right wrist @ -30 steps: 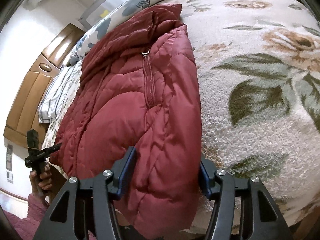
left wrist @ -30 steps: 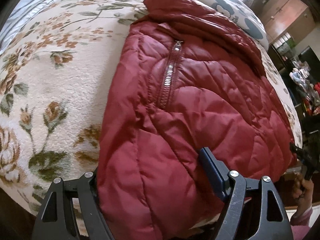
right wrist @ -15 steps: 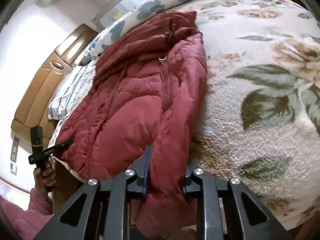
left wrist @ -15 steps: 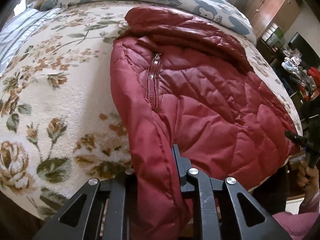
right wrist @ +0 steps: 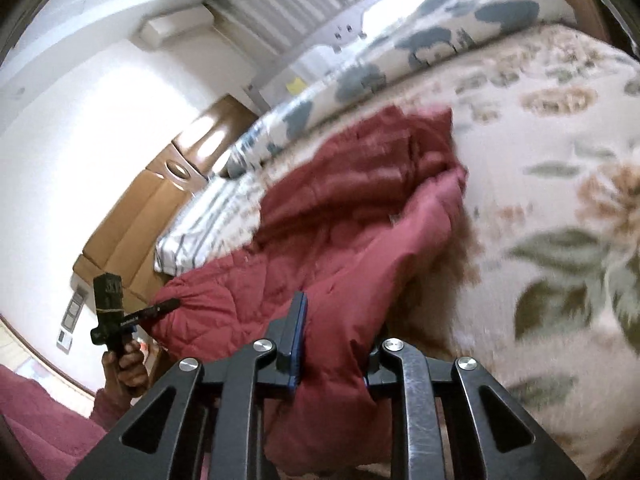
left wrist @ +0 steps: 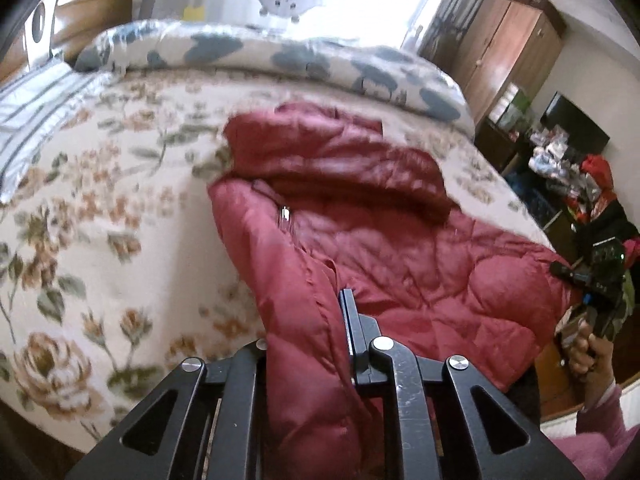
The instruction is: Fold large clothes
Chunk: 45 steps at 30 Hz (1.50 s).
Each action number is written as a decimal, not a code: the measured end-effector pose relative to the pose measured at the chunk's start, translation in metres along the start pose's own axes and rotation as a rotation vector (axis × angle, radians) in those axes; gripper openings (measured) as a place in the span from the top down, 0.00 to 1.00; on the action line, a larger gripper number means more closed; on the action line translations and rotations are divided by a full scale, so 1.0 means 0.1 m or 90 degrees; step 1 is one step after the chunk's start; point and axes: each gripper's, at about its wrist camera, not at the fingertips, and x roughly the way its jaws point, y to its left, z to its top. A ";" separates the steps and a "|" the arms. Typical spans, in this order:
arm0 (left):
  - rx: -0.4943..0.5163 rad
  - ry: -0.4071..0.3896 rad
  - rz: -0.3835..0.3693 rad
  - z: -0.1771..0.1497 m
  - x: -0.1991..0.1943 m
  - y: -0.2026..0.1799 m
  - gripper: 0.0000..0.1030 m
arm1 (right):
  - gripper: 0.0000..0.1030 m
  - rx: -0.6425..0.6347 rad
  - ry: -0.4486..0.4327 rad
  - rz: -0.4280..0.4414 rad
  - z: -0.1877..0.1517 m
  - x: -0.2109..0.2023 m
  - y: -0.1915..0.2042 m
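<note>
Both tongs, left gripper (left wrist: 306, 344) and right gripper (right wrist: 334, 344), have now clamped the red jacket (left wrist: 400, 256) hem low in frame and, blur aside, seem to be lifting it to fold.

A floral blanket (left wrist: 100, 216) is spread beneath and ahead of the fingers. Beyond it, a blue-patterned quilt (left wrist: 280, 56) is laid; a wooden wardrobe (left wrist: 508, 44) is seen far right.

Place: a home bedroom is showing.
Evidence: a bed (left wrist: 120, 240) in a floral blanket is filling the view; a wooden wardrobe (left wrist: 508, 52) is standing beyond the bed's far corner; a striped pillow (right wrist: 200, 224) is lying by the bed's wooden headboard (right wrist: 132, 236).
</note>
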 end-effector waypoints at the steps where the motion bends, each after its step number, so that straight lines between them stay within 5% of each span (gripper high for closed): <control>1: 0.000 -0.009 0.002 0.04 -0.01 0.00 0.87 | 0.81 0.000 -0.009 0.000 0.06 0.00 0.00; 11: -0.032 -0.071 0.029 0.53 0.10 -0.03 0.86 | 0.81 -0.026 -0.078 -0.044 0.58 0.15 0.06; 21: -0.034 -0.071 0.060 1.02 0.52 -0.07 0.84 | 0.80 -0.037 -0.094 -0.085 1.00 0.53 0.06; 45: -0.127 -0.031 0.128 2.27 2.14 0.35 0.83 | 0.77 0.084 -0.099 -0.189 1.93 1.56 -0.57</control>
